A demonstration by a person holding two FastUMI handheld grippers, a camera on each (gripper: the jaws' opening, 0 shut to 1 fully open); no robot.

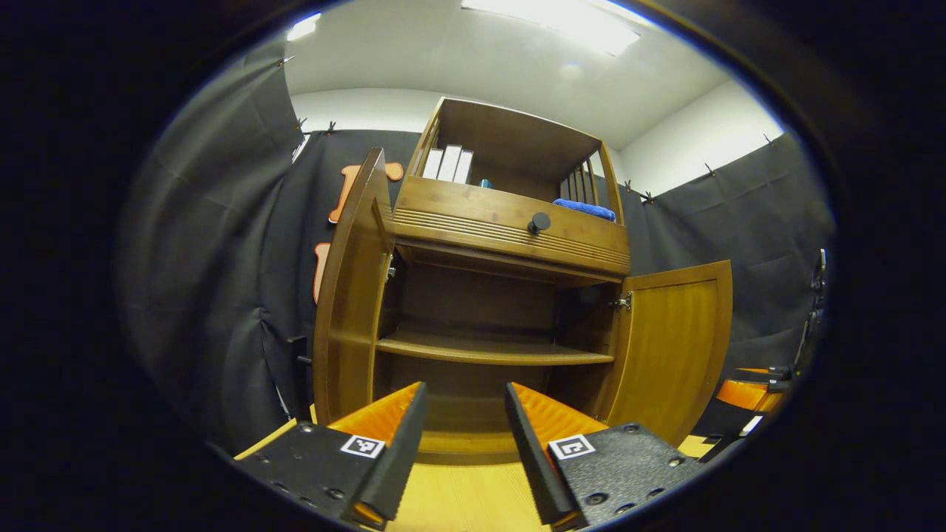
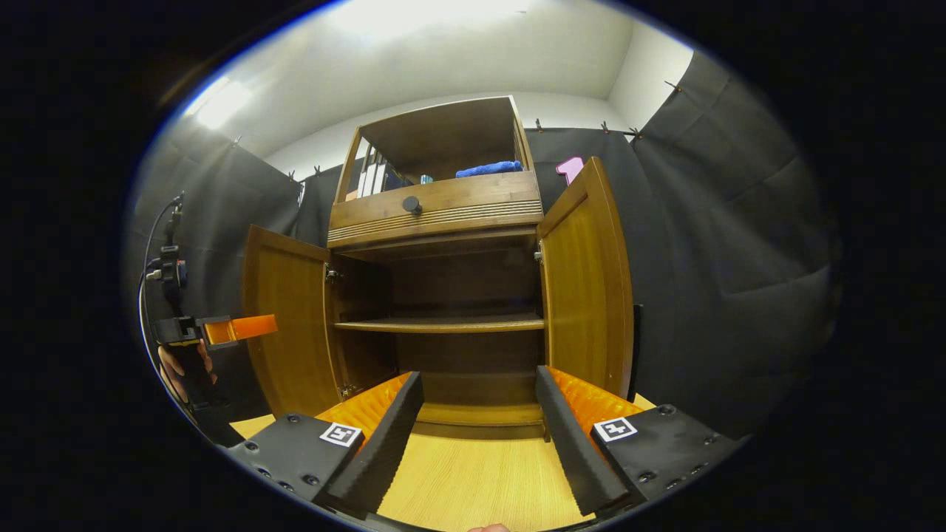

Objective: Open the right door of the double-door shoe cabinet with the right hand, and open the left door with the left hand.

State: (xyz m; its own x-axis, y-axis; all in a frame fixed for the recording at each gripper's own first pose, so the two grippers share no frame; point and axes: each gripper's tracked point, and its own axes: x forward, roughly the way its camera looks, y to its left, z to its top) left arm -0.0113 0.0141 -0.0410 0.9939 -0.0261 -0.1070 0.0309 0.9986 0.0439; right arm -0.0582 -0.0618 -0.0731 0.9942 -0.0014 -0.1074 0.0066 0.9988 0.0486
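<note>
Both shoe cabinet (image 2: 443,295) doors swung wide; left gripper (image 1: 462,436) and right gripper (image 2: 477,428) jaws spread, empty. Back straight out, clear of door edges.

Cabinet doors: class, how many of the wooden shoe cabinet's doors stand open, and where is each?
2. The left wooden door is swung out on the cabinet's left side; the right wooden door is swung out on its right side. No further doors are visible.

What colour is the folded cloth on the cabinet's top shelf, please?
Blue; the cloth shows best in the left gripper view.
</note>
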